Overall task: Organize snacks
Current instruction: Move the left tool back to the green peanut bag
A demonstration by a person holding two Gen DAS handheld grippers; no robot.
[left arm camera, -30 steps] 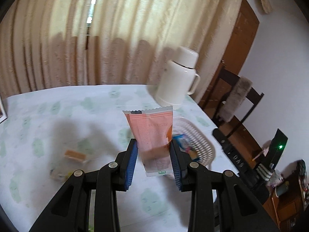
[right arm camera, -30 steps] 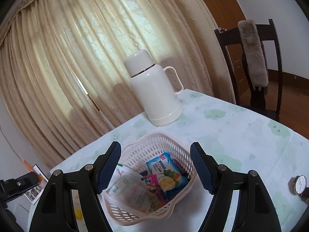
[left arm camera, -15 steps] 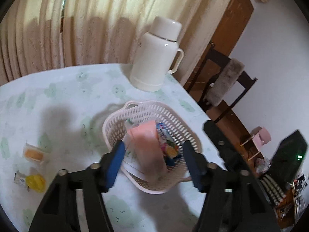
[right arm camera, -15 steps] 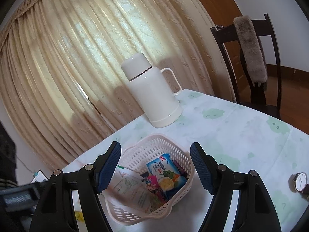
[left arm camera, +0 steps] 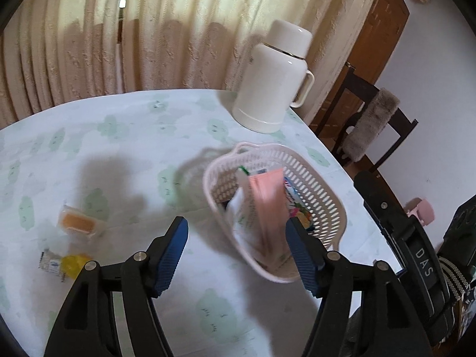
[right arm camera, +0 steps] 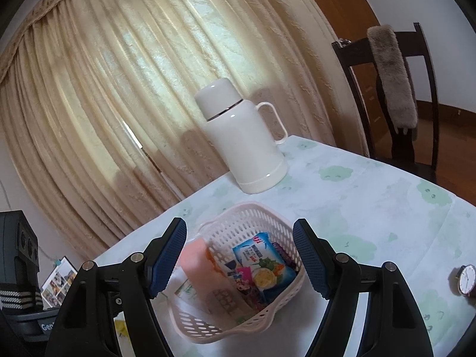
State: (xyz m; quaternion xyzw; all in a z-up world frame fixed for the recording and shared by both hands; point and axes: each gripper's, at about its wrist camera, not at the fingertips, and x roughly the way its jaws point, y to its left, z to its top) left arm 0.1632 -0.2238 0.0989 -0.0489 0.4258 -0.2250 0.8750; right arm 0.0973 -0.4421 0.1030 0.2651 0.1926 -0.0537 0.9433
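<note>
Left tool (left arm camera: 238, 245): jaws have just been opening, now being held spread; the pink packet (left arm camera: 269, 205) is standing between them inside the basket (left arm camera: 324, 190), leaning on its near wall. Contact with the right pad cannot be told; nothing is being pinched.

Right tool (right arm camera: 239, 257): being held spread over the basket (right arm camera: 238, 212), nothing being gripped. A blue packet (right arm camera: 261, 257) and more wrappers are being seen lying flat in the basket beside the pink packet (right arm camera: 197, 263).

Edges and room: the basket is being kept near the bench (left arm camera: 119, 136) edge on the chair (left arm camera: 372, 125) side. The flask (left arm camera: 275, 80) is standing upright behind it, apart. Open bench is being shown left of the basket; an orange snack (left arm camera: 78, 221) and a yellow snack (left arm camera: 70, 264) are lying there, well apart from it. A wristwatch (right arm camera: 465, 279) is lying near the bench edge in the right view.

Hidden or unclear: the pink packet is being blurred, print unreadable. The basket's near rim is being partly covered by the left tool's right finger. Lower wrappers are being overlapped, not identifiable.
</note>
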